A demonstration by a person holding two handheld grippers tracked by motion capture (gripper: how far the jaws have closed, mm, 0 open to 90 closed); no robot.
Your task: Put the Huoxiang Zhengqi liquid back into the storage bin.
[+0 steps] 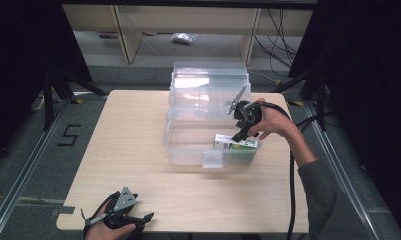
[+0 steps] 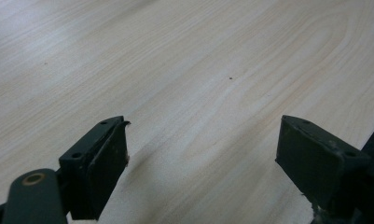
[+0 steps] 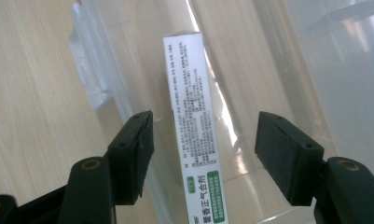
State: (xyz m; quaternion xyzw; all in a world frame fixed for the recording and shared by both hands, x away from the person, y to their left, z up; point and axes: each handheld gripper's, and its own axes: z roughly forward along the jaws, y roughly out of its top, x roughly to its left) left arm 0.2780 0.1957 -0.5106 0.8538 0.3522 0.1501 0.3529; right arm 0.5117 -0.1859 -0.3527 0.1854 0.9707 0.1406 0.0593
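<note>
Left gripper (image 1: 119, 216) low at near-left edge of wooden surface (image 1: 133, 145), fingers wide apart, holding nothing. Right gripper (image 3: 204, 154) angled down into clear bin (image 1: 188, 150), fingers spread either side of white-green box (image 3: 196, 135), not touching. Printed text legible in right gripper view. Grey floor around.

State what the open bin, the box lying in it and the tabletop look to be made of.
Bin: clear, glossy plastic; the table shows through its walls, which catch glare.
Box: probably printed cardboard, white and green, with sharp folded edges.
Tabletop: pale wood grain, matte; whether solid wood or laminate cannot be told.
</note>
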